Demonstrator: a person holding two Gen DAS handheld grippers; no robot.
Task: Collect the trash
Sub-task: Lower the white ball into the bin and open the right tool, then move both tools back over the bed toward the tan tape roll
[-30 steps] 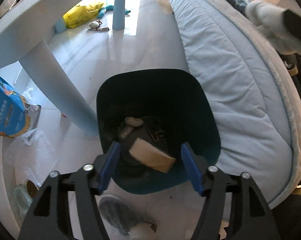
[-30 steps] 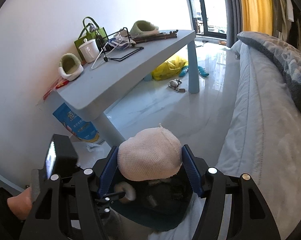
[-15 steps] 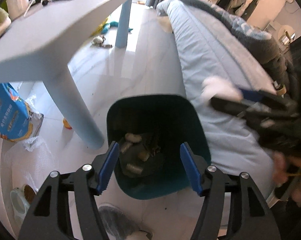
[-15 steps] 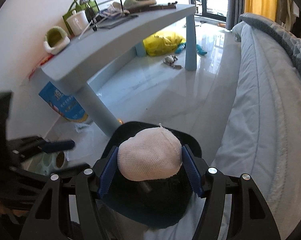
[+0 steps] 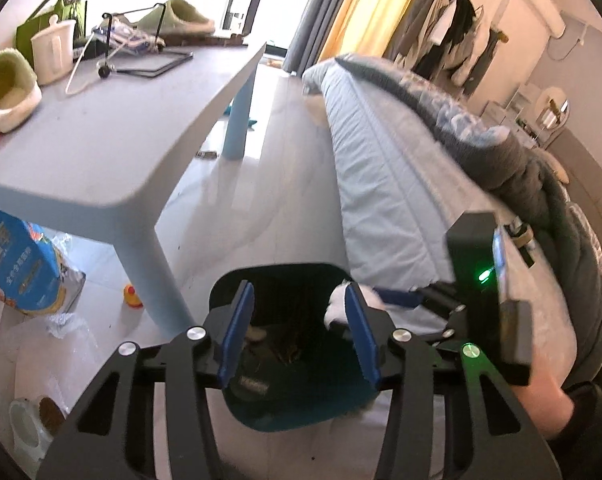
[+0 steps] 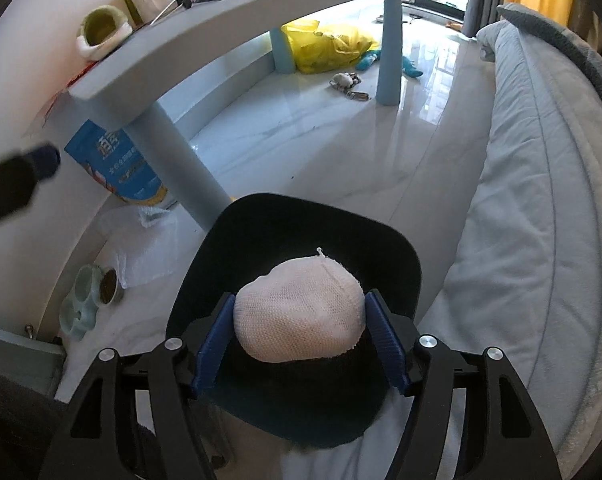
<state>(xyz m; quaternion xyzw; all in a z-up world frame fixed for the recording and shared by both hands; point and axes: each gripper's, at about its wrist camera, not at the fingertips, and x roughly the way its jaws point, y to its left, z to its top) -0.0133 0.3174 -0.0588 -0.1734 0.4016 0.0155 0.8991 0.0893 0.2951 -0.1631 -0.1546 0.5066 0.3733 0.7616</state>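
A dark teal trash bin (image 5: 301, 412) stands on the floor between the table and the bed, with scraps inside. My left gripper (image 5: 299, 336) is open and empty above the bin's mouth. My right gripper (image 6: 299, 338) is shut on a white mesh-wrapped ball (image 6: 299, 314) and holds it over the bin (image 6: 397, 256). In the left wrist view the right gripper's body (image 5: 481, 292) reaches in from the right, and a bit of the white ball (image 5: 335, 306) shows over the bin.
A light blue table (image 5: 101, 152) carries slippers, a white jug and a wire rack. A blue bag (image 6: 117, 164), pet bowls (image 6: 89, 292) and a yellow bag (image 6: 329, 46) lie on the floor. The bed (image 6: 541, 220) is on the right.
The left gripper dropped a tan piece into the bin, then rose and tilted up. The right gripper carried the mesh ball down over the bin.
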